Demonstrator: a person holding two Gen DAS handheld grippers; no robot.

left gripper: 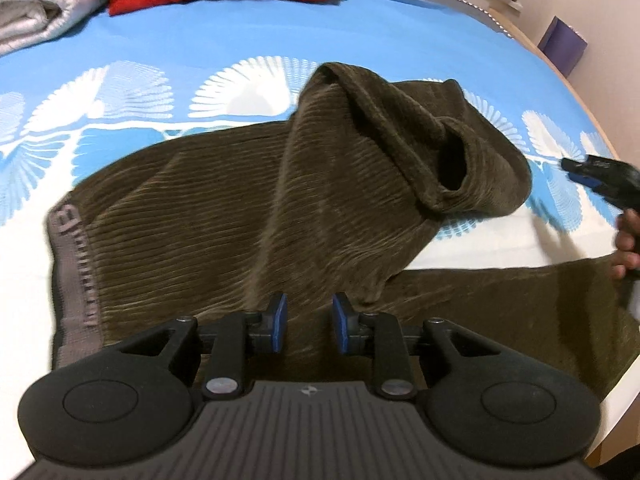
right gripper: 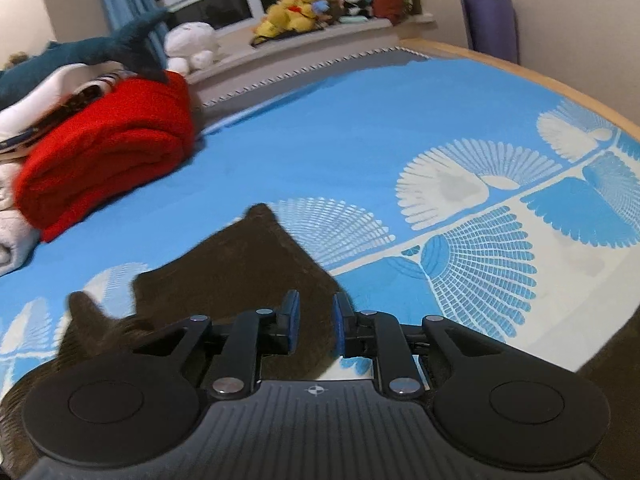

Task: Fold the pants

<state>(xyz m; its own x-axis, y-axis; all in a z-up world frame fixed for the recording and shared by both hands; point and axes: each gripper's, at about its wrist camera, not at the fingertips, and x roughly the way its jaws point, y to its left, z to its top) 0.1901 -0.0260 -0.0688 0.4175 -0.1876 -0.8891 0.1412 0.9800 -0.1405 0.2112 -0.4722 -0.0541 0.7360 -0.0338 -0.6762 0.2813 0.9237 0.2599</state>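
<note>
Dark brown ribbed pants (left gripper: 224,216) lie on the blue and white bedsheet (left gripper: 248,40). The grey waistband (left gripper: 74,272) is at the left. One leg is bunched up with its open cuff (left gripper: 452,168) raised at the right; the other leg (left gripper: 500,304) runs right along the near edge. My left gripper (left gripper: 309,316) is open just above the crotch area, pads apart with nothing between them. My right gripper (right gripper: 316,324) is open over a brown pants fold (right gripper: 240,264); it also shows in the left wrist view (left gripper: 600,176) at the far right, beside the cuff.
A folded red blanket (right gripper: 108,148) and white bedding (left gripper: 36,8) lie at the far side of the bed. Plush toys (right gripper: 304,4) sit on the window sill. A wooden bed edge (right gripper: 520,68) and a purple rolled mat (right gripper: 492,28) stand at the right.
</note>
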